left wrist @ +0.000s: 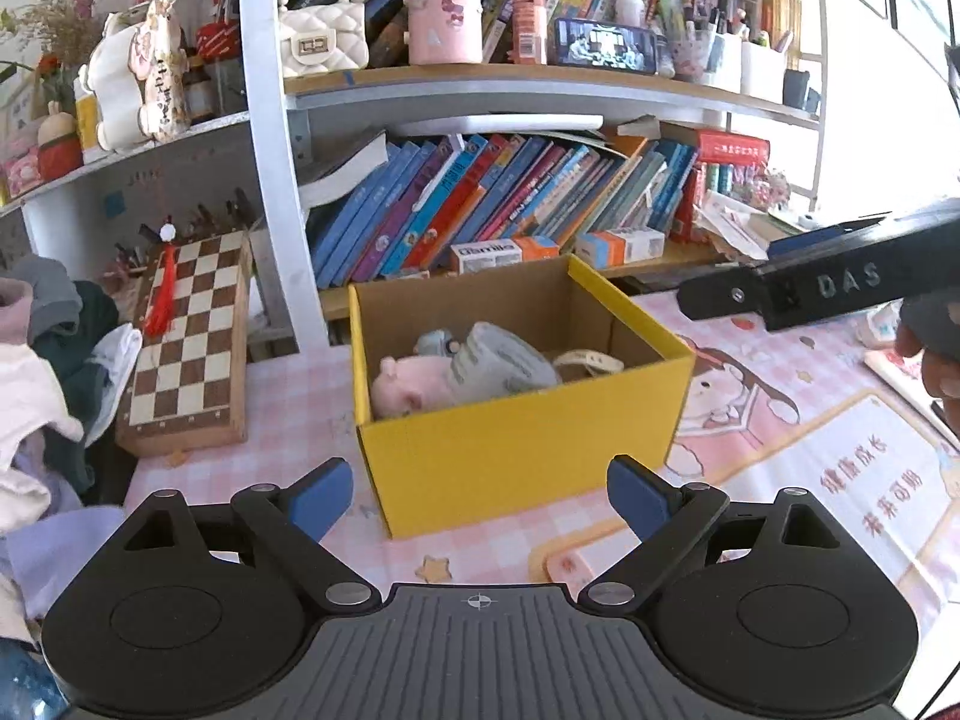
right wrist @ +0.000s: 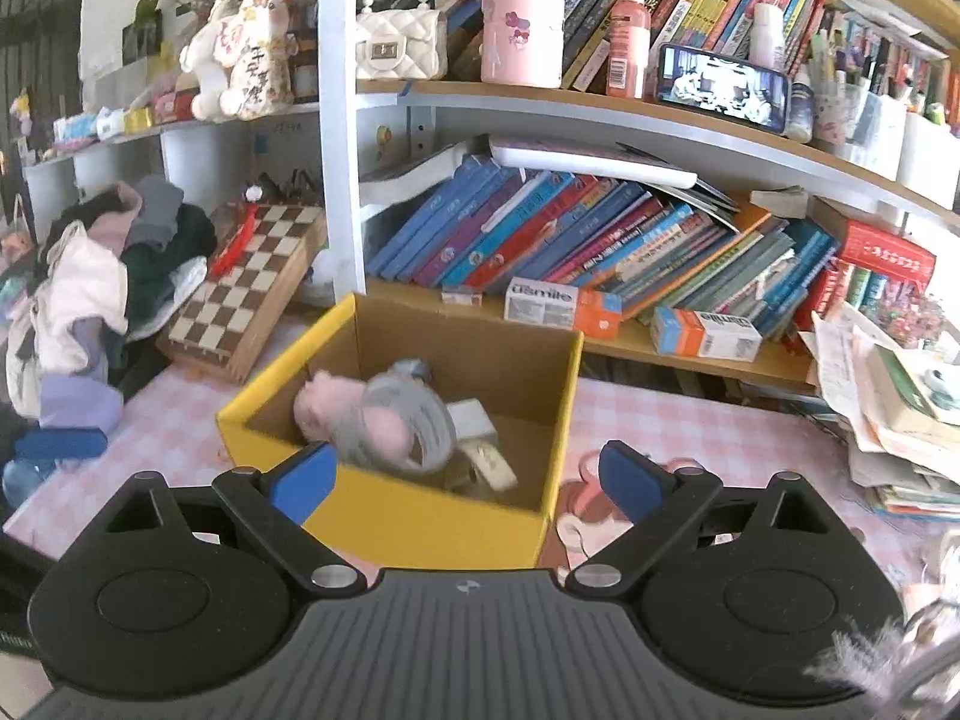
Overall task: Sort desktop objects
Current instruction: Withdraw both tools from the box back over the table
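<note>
Box (left wrist: 522, 456) lies straight ahead of my left hand-held gripper (left wrist: 480, 495) and my right hand-held gripper (right wrist: 465, 480); both spread, empty.

The left gripper (left wrist: 477, 495) hovers with its blue pads spread wide and nothing between them, just in front of a yellow box (left wrist: 528, 450) on the pink checked desk (left wrist: 288, 408). Inside the box lie a pink plush toy (left wrist: 408, 387) and a grey roll (left wrist: 498, 363). A chessboard (left wrist: 192, 336) leans at left. The right gripper (left wrist: 840, 282) enters from the right edge.
</note>
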Tool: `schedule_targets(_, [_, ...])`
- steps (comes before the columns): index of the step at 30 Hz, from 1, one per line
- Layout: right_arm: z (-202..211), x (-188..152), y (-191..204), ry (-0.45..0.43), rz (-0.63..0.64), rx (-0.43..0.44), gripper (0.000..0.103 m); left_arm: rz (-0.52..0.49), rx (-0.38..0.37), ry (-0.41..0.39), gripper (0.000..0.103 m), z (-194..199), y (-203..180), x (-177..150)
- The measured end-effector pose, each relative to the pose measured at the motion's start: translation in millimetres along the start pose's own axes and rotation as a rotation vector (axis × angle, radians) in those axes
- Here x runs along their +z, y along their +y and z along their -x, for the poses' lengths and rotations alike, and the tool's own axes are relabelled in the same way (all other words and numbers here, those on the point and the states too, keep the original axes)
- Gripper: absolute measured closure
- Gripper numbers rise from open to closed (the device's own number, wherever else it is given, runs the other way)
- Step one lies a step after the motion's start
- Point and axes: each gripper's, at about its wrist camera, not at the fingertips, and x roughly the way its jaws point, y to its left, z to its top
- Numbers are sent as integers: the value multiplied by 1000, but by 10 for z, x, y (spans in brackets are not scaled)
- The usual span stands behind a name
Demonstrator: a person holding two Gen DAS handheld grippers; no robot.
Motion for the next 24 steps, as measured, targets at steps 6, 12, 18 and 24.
schedule_targets(6, [193,-342,84,23,7,-31,8,-6,-6,22,9,118,-60,-209])
schedule_targets(12, [301,-695,209,72,5,-44,8,-2,-8,52,9,210,-132,-426])
schedule_targets(18, [393,-993,366,118,8,-42,8,2,-4,78,9,278,-185,-602])
schedule_targets(24, [458,-1234,494,158,-3,-47,8,8,17,90,9,329,-229,-732])
